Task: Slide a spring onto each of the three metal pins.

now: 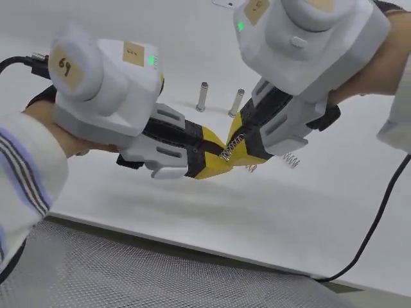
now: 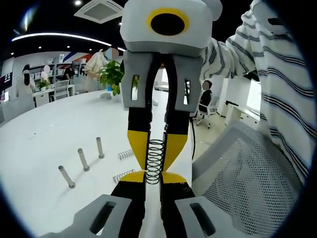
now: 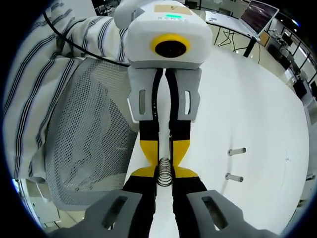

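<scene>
Left gripper (image 1: 215, 163) and right gripper (image 1: 239, 149) meet tip to tip above white table (image 1: 192, 212). Both jaw pairs narrow, pinched on one spring (image 2: 154, 161). Exact contact hard to make out, as yellow tips overlap. Head view: right gripper's body covers table beside two upright pins (image 1: 203, 96) just beyond tips. Left gripper view: three pins stand in row left of its jaws, with two loose springs (image 2: 126, 154) lying between pins and jaws. Mesh chair back (image 3: 84, 144) close behind grippers, beside striped sleeve (image 2: 277, 89).
</scene>
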`<state>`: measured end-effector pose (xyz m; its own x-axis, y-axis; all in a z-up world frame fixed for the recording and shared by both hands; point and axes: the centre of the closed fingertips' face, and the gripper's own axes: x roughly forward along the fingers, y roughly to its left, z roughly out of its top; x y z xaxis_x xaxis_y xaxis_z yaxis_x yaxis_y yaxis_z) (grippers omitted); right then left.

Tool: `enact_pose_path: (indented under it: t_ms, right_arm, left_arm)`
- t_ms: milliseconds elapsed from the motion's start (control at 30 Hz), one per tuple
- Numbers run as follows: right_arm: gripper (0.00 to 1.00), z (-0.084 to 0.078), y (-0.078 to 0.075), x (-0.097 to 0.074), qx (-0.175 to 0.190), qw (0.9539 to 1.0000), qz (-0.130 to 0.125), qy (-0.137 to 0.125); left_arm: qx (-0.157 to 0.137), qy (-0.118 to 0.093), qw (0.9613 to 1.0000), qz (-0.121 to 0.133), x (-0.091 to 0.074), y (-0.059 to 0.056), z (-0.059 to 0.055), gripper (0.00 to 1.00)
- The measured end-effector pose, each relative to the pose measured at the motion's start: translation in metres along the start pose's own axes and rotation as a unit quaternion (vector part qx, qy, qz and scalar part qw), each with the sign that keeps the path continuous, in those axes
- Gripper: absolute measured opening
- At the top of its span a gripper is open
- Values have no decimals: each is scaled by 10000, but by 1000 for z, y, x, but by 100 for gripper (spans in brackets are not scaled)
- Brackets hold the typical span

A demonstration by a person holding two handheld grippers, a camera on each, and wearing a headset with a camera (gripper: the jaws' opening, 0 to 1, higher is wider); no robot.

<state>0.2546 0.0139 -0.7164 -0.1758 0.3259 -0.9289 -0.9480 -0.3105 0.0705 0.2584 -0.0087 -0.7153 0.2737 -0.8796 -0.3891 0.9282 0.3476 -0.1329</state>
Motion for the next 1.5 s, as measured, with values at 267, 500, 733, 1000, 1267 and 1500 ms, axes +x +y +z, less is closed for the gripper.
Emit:
enact_pose_path:
  t_ms: [267, 500, 733, 1000, 1267, 1500]
  right_arm:
    - [8, 3, -9, 1, -28, 10000, -32, 11]
    - [8, 4, -14, 3, -56, 10000, -52, 43]
    - [8, 4, -24, 4, -70, 9999, -89, 5]
    - [8, 1, -25, 0, 39, 9999, -132, -12]
    - [8, 5, -19, -9, 84, 9997, -198, -79]
    - [8, 6, -15, -12, 18, 9997, -242, -49]
  left_arm:
    - [-33, 25, 10000, 89, -4, 4, 0, 3]
    - [-19, 34, 9998, 205, -6, 7, -1, 3]
    - [112, 131, 9994, 294, -7, 12, -5, 9]
    - [26, 251, 9989, 392, -13, 19, -14, 21]
    - [-268, 286, 9976, 570, -19, 31, -25, 36]
    - [-340, 382, 9955, 792, -24, 39, -31, 48]
